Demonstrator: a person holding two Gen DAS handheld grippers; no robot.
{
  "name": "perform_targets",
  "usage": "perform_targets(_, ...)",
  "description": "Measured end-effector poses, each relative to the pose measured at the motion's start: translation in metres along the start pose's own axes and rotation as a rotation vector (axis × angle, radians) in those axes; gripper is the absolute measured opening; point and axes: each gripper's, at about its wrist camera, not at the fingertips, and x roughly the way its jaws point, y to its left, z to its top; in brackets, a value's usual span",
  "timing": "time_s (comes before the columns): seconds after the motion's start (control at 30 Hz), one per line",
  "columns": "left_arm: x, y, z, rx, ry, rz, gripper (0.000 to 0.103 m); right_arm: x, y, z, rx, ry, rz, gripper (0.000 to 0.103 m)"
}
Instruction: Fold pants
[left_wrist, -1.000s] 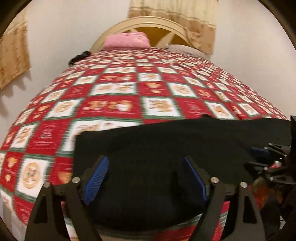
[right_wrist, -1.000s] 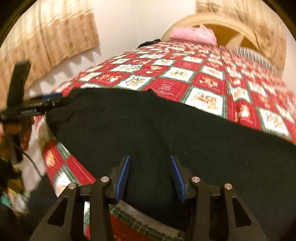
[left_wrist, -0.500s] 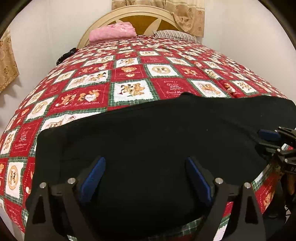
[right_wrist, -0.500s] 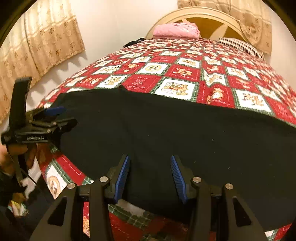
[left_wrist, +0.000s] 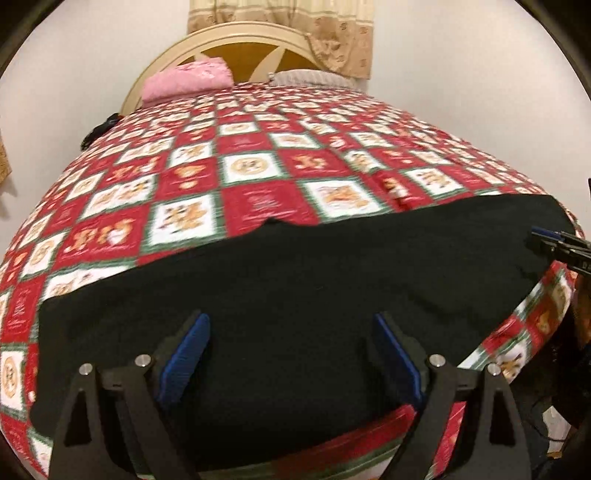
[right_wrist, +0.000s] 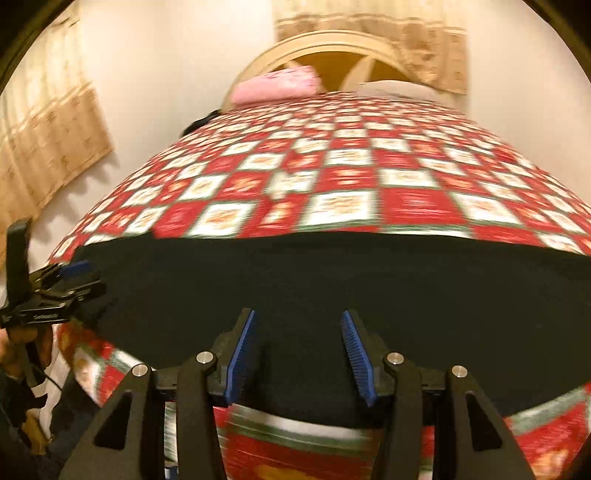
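The black pants (left_wrist: 295, 288) lie spread flat across the near end of the bed, on a red, white and green checked quilt (left_wrist: 258, 173), their near edge close to the bed's foot. The left gripper (left_wrist: 291, 354) hangs over the pants with its blue pads (left_wrist: 184, 354) wide apart and nothing pinched between them. The right gripper (right_wrist: 297, 354) also hangs over the pants, jaws parted more narrowly, pads clear of the cloth as far as the blur allows. At the far end, a pink pillow (left_wrist: 188, 79) and a striped pillow (left_wrist: 314, 78) rest against a cream headboard (left_wrist: 236, 37). Beige curtains (right_wrist: 48, 147) hang on the walls.
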Motion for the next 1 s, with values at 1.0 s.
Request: perform_targets(1.0, 0.028, -0.031, -0.005, 0.043, 0.03, -0.014, 0.099, -0.092, -0.284, -0.017, 0.423, -0.099, -0.283, 0.05)
